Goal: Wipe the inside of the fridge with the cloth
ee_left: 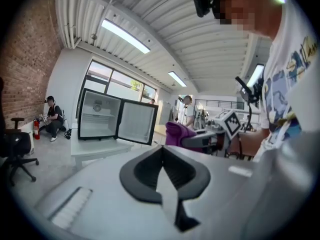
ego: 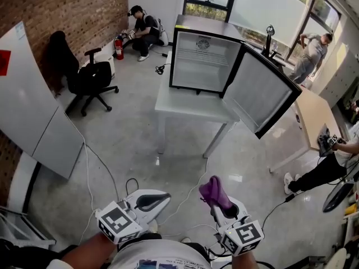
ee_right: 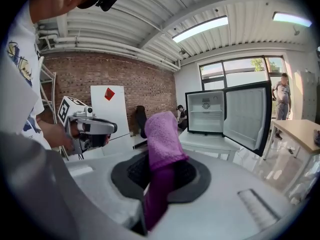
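Currently, by item:

- Fridge (ego: 202, 60): small, dark-cased and white inside. It stands on a white tabletop (ego: 185, 104) across the room, well apart from both grippers. Its door (ego: 262, 93) is swung wide open on the right side of the head view.
- Cloth (ego: 213, 190): purple and bunched, held low in the foreground, far from the fridge.
- Right gripper (ego: 224, 207): jaws clenched on the cloth. The upper end of the cloth sticks up past the jaws, and a darker fold runs down between them.
- Left gripper (ego: 150, 202): jaws pressed together, empty. It is held near the right gripper at about the same height.
- Office chair (ego: 92, 80): black, on the concrete floor (ego: 129, 144) left of the tabletop, near a brick wall (ego: 67, 10).
- Fire extinguisher (ego: 118, 48): red, standing at the foot of that wall.
- White panel (ego: 31, 111): large, leaning at the far left.
- Cables (ego: 90, 172): trailing over the floor between the tabletop and the grippers.
- Seated person (ego: 143, 31): on the floor behind the fridge, beside the extinguisher.
- Standing person (ego: 311, 52): by the windows at the upper right.
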The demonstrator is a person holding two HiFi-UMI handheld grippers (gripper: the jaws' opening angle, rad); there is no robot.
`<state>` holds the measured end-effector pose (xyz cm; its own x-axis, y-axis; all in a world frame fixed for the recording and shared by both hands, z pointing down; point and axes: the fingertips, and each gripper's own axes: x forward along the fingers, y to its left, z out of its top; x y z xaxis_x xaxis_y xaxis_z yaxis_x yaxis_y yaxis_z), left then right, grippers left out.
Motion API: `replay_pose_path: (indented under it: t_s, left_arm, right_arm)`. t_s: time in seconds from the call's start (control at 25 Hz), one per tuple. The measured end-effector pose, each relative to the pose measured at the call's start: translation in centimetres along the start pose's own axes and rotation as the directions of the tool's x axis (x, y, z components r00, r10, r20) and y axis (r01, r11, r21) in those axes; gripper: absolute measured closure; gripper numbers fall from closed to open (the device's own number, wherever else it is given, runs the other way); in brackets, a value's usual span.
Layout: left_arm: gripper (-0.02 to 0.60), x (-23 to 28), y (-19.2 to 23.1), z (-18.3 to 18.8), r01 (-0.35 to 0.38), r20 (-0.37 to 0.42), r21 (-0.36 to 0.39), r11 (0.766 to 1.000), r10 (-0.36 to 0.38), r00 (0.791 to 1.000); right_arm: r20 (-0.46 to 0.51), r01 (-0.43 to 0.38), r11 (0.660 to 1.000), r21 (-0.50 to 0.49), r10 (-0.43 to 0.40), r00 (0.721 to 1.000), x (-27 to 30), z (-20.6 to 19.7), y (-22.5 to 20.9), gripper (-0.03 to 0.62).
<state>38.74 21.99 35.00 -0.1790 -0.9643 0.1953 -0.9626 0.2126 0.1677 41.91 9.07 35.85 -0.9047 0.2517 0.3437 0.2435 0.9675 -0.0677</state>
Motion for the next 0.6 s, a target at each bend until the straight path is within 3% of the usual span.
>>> replay_pose_path:
  t_s: [0.36,0.6]
  left_arm:
    - [0.577,-2.5,3.7,-0.4,0.037,-0.021,0.037,0.999,-0.037,0.999]
    - [0.577,-1.6,5.2,0.5,0.040,-0.008,0.053,0.998,-0.040,0.999]
  right_arm:
    - [-0.006,0.033,0.999,0.019,-0.033,0.999,3.8,1.0,3.2,0.542]
    - [-0.013,0.038,0.999,-0.009,-0.038,0.999,5.8,2.3,2.1,0.542]
